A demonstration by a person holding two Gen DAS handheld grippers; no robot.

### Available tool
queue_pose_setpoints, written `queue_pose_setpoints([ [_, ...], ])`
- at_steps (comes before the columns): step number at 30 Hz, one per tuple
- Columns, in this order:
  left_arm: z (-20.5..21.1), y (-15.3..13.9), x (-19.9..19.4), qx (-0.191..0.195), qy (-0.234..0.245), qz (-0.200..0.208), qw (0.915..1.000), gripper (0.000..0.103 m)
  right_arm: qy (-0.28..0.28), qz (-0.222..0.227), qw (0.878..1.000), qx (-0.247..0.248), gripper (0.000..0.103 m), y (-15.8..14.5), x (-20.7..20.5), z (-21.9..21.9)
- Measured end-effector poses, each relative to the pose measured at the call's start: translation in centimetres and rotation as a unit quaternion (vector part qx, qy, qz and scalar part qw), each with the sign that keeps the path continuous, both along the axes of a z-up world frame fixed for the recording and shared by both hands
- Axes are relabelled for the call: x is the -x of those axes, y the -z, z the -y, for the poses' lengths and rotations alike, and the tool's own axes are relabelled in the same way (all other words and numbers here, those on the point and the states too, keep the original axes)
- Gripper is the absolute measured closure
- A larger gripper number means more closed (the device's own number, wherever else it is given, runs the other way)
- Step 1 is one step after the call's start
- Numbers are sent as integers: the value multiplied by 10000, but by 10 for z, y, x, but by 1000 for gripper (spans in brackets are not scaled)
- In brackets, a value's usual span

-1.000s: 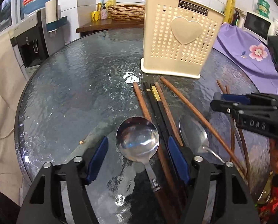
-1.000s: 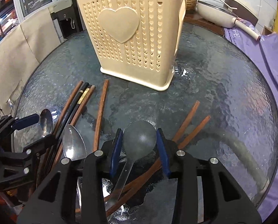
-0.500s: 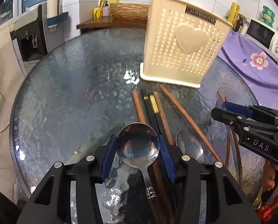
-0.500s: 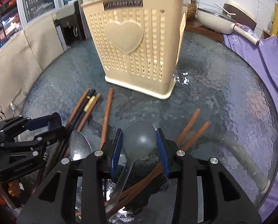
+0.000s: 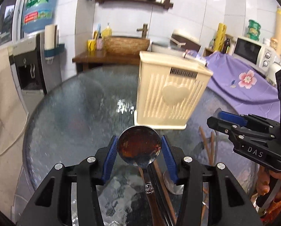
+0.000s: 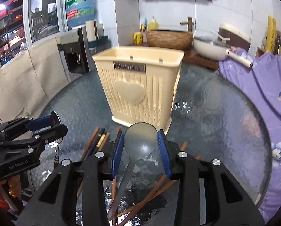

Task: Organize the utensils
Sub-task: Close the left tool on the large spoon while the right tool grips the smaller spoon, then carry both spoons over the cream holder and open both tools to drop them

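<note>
My left gripper (image 5: pixel 139 156) is shut on a steel spoon (image 5: pixel 139 149) by its bowl and holds it up above the glass table (image 5: pixel 74 113). My right gripper (image 6: pixel 141 148) is shut on a grey spoon (image 6: pixel 140 141) by its bowl, also lifted. The cream utensil holder (image 5: pixel 168 96) with a heart on its side stands upright on the table ahead of both grippers; it also shows in the right wrist view (image 6: pixel 140 86). Several wooden chopsticks (image 6: pixel 95 145) and another spoon (image 5: pixel 173 186) lie on the glass below.
A purple flowered cloth (image 6: pixel 263 86) covers furniture to the right. A water dispenser (image 5: pixel 29 69) stands at the left. A wooden counter with a woven basin (image 6: pixel 168 37) and a pan is behind the table. The right gripper also shows in the left wrist view (image 5: pixel 253 135).
Both grippers have risen and tilted up with their spoons, off the table. The left gripper closed on its spoon's bowl. The view now shows the holder's top rim and the back wall.
</note>
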State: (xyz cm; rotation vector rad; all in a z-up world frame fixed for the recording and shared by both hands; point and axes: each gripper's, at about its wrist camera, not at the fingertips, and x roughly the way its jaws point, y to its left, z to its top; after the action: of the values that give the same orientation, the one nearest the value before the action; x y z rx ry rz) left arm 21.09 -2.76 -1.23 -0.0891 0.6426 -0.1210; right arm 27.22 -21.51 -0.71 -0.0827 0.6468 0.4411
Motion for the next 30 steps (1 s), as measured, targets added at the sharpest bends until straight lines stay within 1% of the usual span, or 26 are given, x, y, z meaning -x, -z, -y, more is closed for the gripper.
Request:
queue_pose_setpoints([
  [3, -2, -11, 4, 15, 28, 246, 9997, 57, 15, 105, 9999, 25, 66, -10, 7, 1],
  [10, -6, -23, 8, 23, 56, 540, 9985, 57, 61, 301, 9995, 114, 66, -27, 18, 2],
  [18, -12, -34, 2, 124, 223, 593, 9979, 57, -8, 383, 9993, 37, 66, -42, 19, 4],
  [22, -17, -45, -3, 275, 327, 617, 9972, 57, -13, 542, 9985, -1, 66, -53, 19, 5],
  [25, -17, -54, -4, 306, 414, 694, 9963, 57, -44, 616, 9981, 24, 66, -58, 16, 3],
  [28, -16, -62, -8, 253, 439, 772, 9957, 57, -50, 697, 9975, 40, 66, -66, 12, 2],
  [30, -18, -71, -12, 362, 525, 767, 9950, 57, -70, 762, 9971, 7, 66, -75, 7, 3],
])
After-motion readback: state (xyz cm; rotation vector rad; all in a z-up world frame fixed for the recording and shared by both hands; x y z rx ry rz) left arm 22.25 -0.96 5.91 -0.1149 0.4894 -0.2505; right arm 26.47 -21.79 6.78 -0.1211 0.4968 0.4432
